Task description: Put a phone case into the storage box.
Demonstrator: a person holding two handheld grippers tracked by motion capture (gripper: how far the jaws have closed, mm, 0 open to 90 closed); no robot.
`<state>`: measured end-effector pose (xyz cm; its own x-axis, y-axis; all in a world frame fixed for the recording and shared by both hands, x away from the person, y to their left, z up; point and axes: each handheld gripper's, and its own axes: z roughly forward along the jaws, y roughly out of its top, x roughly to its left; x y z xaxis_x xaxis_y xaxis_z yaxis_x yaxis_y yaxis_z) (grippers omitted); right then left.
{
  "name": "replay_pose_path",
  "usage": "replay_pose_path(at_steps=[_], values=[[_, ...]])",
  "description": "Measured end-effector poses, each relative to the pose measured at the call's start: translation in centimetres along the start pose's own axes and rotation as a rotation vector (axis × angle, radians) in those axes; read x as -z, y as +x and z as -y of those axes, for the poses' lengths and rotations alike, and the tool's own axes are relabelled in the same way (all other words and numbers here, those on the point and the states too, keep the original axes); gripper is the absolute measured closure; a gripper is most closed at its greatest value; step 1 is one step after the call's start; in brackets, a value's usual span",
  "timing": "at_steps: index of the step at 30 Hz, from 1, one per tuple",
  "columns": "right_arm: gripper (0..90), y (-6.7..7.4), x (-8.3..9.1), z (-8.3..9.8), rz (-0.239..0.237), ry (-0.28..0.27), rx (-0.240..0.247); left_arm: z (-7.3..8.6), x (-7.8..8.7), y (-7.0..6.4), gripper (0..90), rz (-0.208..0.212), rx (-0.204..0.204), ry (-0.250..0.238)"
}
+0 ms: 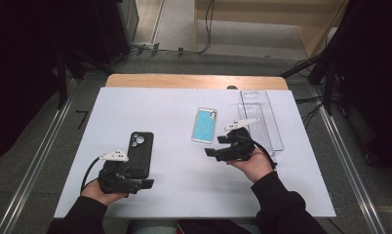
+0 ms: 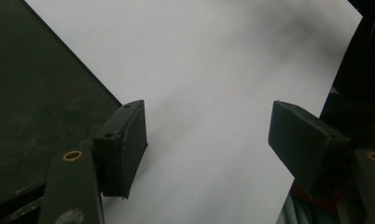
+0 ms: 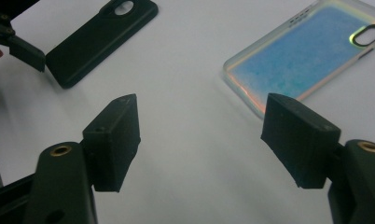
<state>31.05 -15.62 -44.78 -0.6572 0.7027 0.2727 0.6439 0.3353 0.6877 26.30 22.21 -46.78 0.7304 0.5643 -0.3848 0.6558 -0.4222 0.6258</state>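
On the white table [image 1: 184,170], the black phone case [image 1: 141,151] lies at twelve o'clock of the left gripper [image 1: 147,184]; the blue phone case [image 1: 205,125] lies at eleven o'clock of the right gripper [image 1: 214,146]. Both grippers' jaws gape, holding nothing. The clear tray [image 1: 262,119] at two o'clock looks empty.

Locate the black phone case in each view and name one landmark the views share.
High view: the black phone case lies left of centre, beside the left gripper.
Left gripper view: a dark surface at left; I cannot tell whether it is the case.
Right gripper view: upper left, camera hole uppermost.
Shared landmark: the white table sheet.
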Motion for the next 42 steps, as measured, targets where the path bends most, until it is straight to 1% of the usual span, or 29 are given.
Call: replay_pose_path(at_steps=[3,6,7,8,9,10,11,13,14,17,19,20,21,22,23,24,27,28,29,32,36,37,39,40,42], values=[[30.6,-0.2,-0.8,-0.8,0.003,0.006,0.001,0.0,0.0,0.0,28.2,0.001,-0.003,0.003],[35.9,-0.3,-1.8,-1.5,0.012,0.019,-0.004,0.0,0.0,0.0,28.2,0.000,-0.003,0.002],[40.8,-0.3,-2.1,-1.7,0.012,0.024,-0.014,0.0,0.0,0.0,28.1,-0.001,-0.003,0.002],[44.0,-0.4,-2.4,-1.9,0.008,0.030,-0.021,0.0,0.0,0.0,28.2,0.000,-0.002,0.001],[45.3,-0.4,-2.7,-2.2,0.012,0.033,-0.028,0.0,0.0,0.0,28.2,-0.001,-0.003,0.002],[49.3,-0.5,-3.1,-2.4,0.016,0.037,-0.039,0.0,0.0,0.0,28.2,-0.001,-0.003,0.002],[50.7,-0.6,-3.4,-2.6,0.022,0.048,-0.057,0.0,0.0,0.0,28.1,0.000,-0.003,0.001],[54.1,-0.9,-4.3,-3.3,0.045,0.056,-0.059,0.0,0.0,0.0,28.2,0.000,-0.002,0.001],[54.1,-0.9,-4.3,-3.3,0.045,0.056,-0.059,0.0,0.0,0.0,28.2,0.000,-0.002,0.001],[58.2,-1.0,-5.0,-4.0,0.048,0.058,-0.096,0.0,0.0,0.1,28.2,0.001,0.000,-0.001],[68.5,-1.2,-5.5,-4.5,0.064,0.063,-0.103,0.0,0.0,0.1,28.2,0.000,-0.001,0.000],[81.9,-1.3,-5.7,-4.8,0.058,0.068,-0.112,0.0,0.1,0.0,28.2,0.000,0.000,0.000],[86.1,-1.4,-5.9,-5.0,0.046,0.063,-0.111,0.0,0.1,0.1,28.2,0.001,-0.001,0.000],[87.7,-1.4,-6.1,-5.1,0.049,0.055,-0.120,0.0,0.1,0.1,28.2,0.004,0.000,0.000],[87.7,-1.5,-6.4,-5.2,0.046,0.053,-0.123,0.0,0.1,0.1,28.3,0.005,0.002,0.000],[87.7,-1.5,-6.7,-5.3,0.054,0.061,-0.123,0.0,0.1,0.1,28.3,0.005,0.002,0.000],[87.8,-1.8,-7.8,-5.2,0.104,0.083,-0.117,0.0,0.1,0.1,28.4,0.008,0.000,-0.001],[87.7,-2.2,-8.4,-5.1,0.131,0.089,-0.121,0.0,0.1,0.1,28.4,0.010,0.002,-0.004],[87.7,-2.2,-8.4,-5.1,0.131,0.089,-0.121,0.0,0.1,0.1,28.4,0.010,0.002,-0.004],[87.7,-2.8,-8.9,-4.8,0.147,0.107,-0.147,0.0,0.2,0.1,28.4,0.007,0.000,-0.006],[87.7,-2.9,-8.9,-3.9,0.150,0.121,-0.151,0.0,0.2,0.1,28.4,0.006,0.000,-0.004],[87.7,-3.2,-8.9,-3.4,0.139,0.129,-0.178,0.0,0.1,0.1,28.4,0.007,0.000,-0.004],[87.7,-3.3,-8.8,-3.1,0.144,0.129,-0.181,0.0,0.1,0.1,28.4,0.010,0.001,-0.004],[87.8,-3.4,-8.7,-2.7,0.156,0.146,-0.182,0.0,0.1,0.0,28.4,0.009,0.000,-0.005],[87.8,-3.5,-8.7,-2.5,0.155,0.145,-0.178,0.0,0.1,0.0,28.4,0.008,-0.001,-0.005]])
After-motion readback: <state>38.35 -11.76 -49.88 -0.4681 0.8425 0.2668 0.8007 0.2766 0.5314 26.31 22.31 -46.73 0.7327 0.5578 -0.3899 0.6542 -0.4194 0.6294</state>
